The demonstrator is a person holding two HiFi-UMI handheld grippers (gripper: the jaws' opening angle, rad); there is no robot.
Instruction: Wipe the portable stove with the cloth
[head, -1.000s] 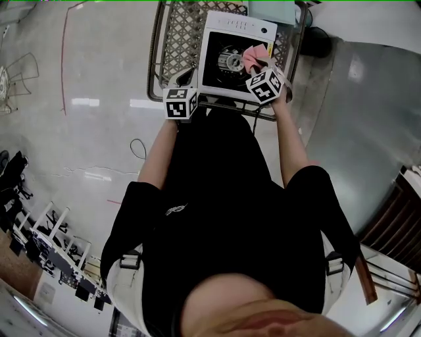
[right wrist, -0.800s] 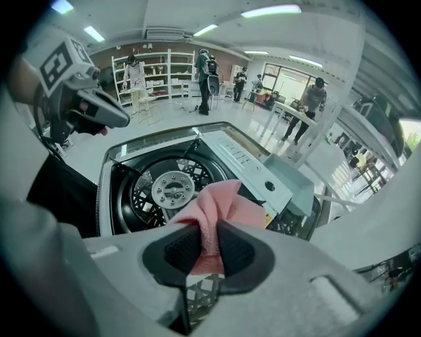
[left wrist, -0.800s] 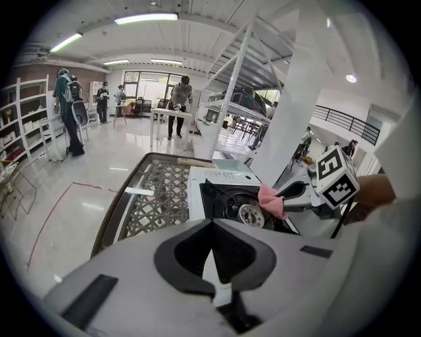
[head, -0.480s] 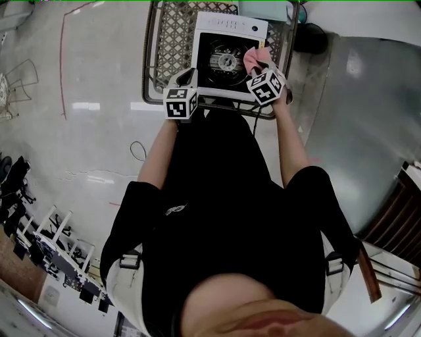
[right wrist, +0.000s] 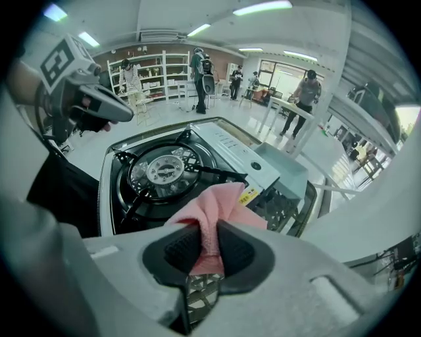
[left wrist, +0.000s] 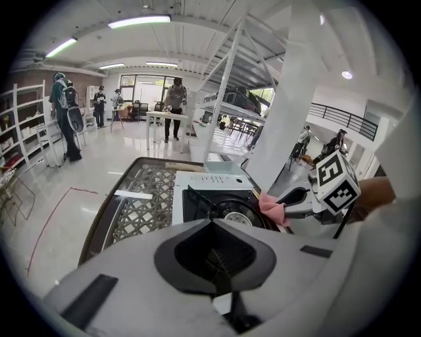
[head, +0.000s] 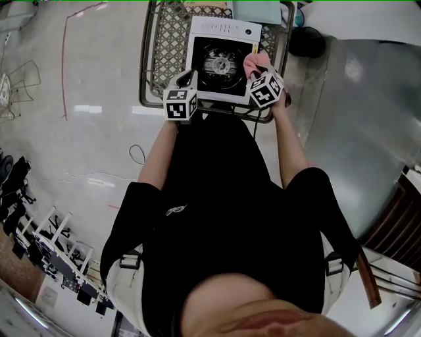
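The white portable stove (head: 220,33) with its black burner (head: 219,64) stands on a lattice-top table (head: 164,46). My right gripper (head: 258,71) is shut on a bunched pink cloth (head: 254,62) at the stove's right edge. In the right gripper view the cloth (right wrist: 220,201) is pinched between the pads (right wrist: 235,247), just right of the burner (right wrist: 164,170). My left gripper (head: 190,76) hovers over the stove's front left corner, jaws shut with nothing in them. From the left gripper view (left wrist: 212,253) I see the stove (left wrist: 200,184), the cloth (left wrist: 272,209) and the right gripper's marker cube (left wrist: 337,181).
A teal box (head: 256,10) lies behind the stove on the table. The table's metal rim (head: 146,66) runs round the lattice. A dark object (head: 306,41) sits on the floor to the right. A white column (left wrist: 289,112), shelves and several people stand in the background.
The cloth in my right gripper has moved from over the burner's right side to the stove's right edge. My left gripper has shifted right, from beside the stove to over its front left corner.
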